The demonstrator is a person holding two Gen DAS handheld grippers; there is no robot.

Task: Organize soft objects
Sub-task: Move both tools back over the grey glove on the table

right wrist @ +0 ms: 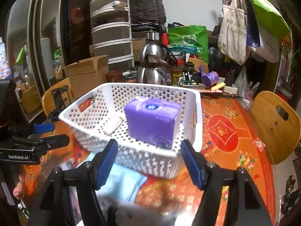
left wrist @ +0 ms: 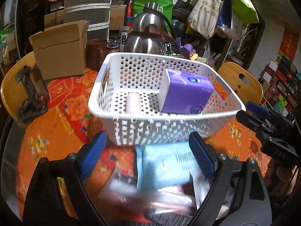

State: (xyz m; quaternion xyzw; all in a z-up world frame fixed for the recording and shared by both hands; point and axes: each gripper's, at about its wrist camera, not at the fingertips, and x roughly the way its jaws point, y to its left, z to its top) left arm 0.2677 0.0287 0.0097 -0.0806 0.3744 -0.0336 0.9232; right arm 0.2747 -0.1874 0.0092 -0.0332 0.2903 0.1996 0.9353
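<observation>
A white perforated basket (left wrist: 150, 131) (right wrist: 197, 124) stands on the orange patterned tablecloth. A purple tissue pack (left wrist: 185, 94) (right wrist: 152, 120) leans inside it on the right, and a small pink pack (left wrist: 132, 102) (right wrist: 114, 124) lies on its floor to the left. In front of the basket lies a light blue soft pack (left wrist: 163, 167) (right wrist: 124, 180). My left gripper (left wrist: 148, 154) hovers open above the blue pack, its blue pads wide apart. Just before the basket's near wall my right gripper (right wrist: 149, 163) is open with nothing between its pads. Each gripper also shows in the other's view, the right gripper (left wrist: 246, 112) and the left gripper (right wrist: 58, 133).
Blurred white and pink packets (left wrist: 143, 194) lie near the table's front edge. Behind the basket stand a cardboard box (left wrist: 60, 52), a steel kettle (left wrist: 146, 39) and jars. A purple roll (right wrist: 210, 78) lies at the back right. Wooden chairs (right wrist: 276, 124) flank the table.
</observation>
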